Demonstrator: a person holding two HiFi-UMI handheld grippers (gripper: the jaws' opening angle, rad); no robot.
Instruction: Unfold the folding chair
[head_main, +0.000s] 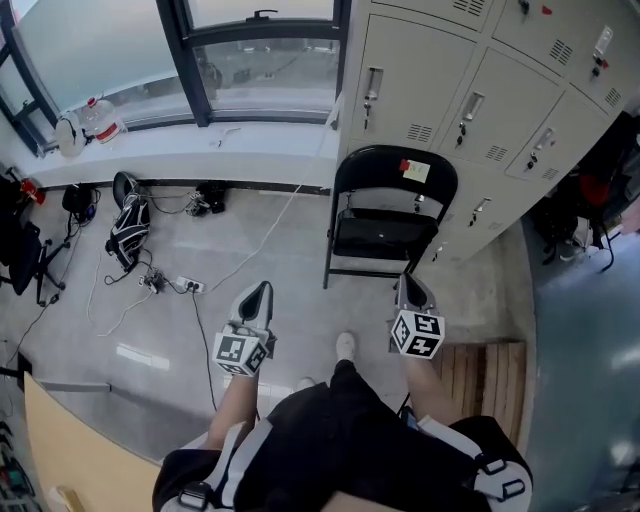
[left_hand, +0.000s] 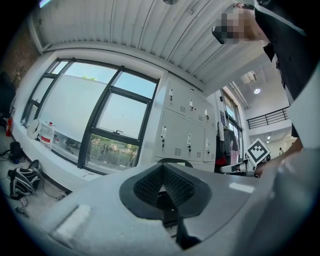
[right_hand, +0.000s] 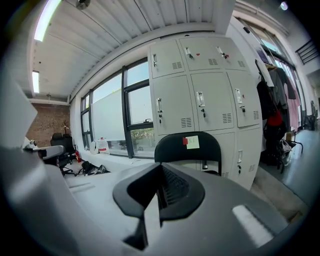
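The chair (head_main: 392, 178) stood against the lockers (head_main: 470, 70), right of the window (head_main: 260, 60), with a yellow note (head_main: 416, 170) on its backrest. Its seat seemed to be down, though the steep angle made that hard to judge. The left gripper (head_main: 261, 290) was fully closed on nothing and hung over bare floor, well left of the chair. The right gripper (head_main: 409, 283) was also closed and empty. It pointed at the chair's front, near it but not touching.
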